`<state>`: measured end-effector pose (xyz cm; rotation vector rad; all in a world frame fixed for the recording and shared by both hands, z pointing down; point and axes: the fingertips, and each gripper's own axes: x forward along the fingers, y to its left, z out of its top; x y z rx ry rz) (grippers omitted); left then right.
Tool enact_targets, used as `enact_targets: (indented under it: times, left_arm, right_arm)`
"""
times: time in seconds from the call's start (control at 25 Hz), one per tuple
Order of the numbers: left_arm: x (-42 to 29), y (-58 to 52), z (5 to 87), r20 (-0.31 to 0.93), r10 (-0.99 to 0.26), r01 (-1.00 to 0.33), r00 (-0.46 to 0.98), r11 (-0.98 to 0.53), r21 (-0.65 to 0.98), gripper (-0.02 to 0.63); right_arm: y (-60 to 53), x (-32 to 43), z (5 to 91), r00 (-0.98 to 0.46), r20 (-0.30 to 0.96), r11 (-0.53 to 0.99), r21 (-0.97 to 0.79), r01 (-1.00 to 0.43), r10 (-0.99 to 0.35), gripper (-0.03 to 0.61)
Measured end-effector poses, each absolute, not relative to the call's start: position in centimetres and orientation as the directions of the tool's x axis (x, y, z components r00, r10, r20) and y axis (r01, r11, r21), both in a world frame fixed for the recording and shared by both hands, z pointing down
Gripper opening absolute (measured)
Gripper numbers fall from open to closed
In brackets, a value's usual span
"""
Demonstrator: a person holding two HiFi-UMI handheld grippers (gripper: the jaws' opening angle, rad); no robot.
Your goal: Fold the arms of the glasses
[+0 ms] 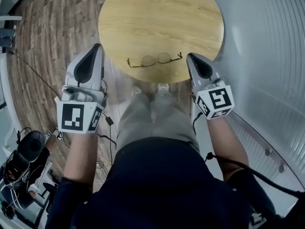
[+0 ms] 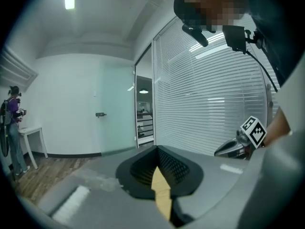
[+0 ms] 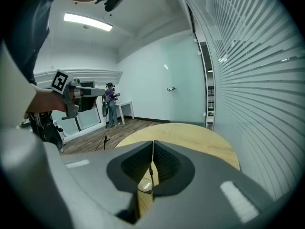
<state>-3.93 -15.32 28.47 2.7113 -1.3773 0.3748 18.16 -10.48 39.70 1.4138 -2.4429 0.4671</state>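
1. As far as both gripper views show, each pair of tongs is closed on nothing. The grey left tongs have their tips pressed together, and the grey right tongs meet along a thin line.
2. The thin, dark wire-framed glasses lie between the two, at the near edge of the round, pale wooden desk. Both arms are unfolded. One arm's end sits just beside the right tongs, while the left tongs hang farther off, past the desk's rim.
3. I judge the glasses to be very light and springy, and likely to skate on the smooth wood. They look weakest at the hinges and easily marked on the lenses.
4. The sound hold is probably on the frame front, at the bridge or beside a hinge. The other tongs would then press an arm inward along its length, gently and never on the glass.
5. Count: one pair of glasses with two arms to fold, two pairs of tongs and one desk.
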Motion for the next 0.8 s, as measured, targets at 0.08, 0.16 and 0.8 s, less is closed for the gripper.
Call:
enact_targets:
  times: [0.08,0.16,0.8]
  left_arm:
    - [-4.1,-15.5,28.9,0.256,-0.784,-0.806,0.565,-0.592,-0.033,0.003]
    - [-4.3,-15.7,29.2,0.262,-0.782,-0.805,0.566,-0.592,-0.029,0.003]
    - [-5.2,-15.1,32.0,0.302,-0.785,-0.817,0.541,-0.575,-0.031,0.003]
  right_arm:
    - [-10.7,17.9,40.3,-0.485,0.405,0.472,-0.139,-0.871,-0.775,0.020]
    - [-10.9,17.8,40.9,-0.484,0.415,0.469,-0.145,-0.871,-0.770,0.065]
    - [-11.4,17.4,45.5,-0.477,0.465,0.462,-0.154,-0.873,-0.746,0.078]
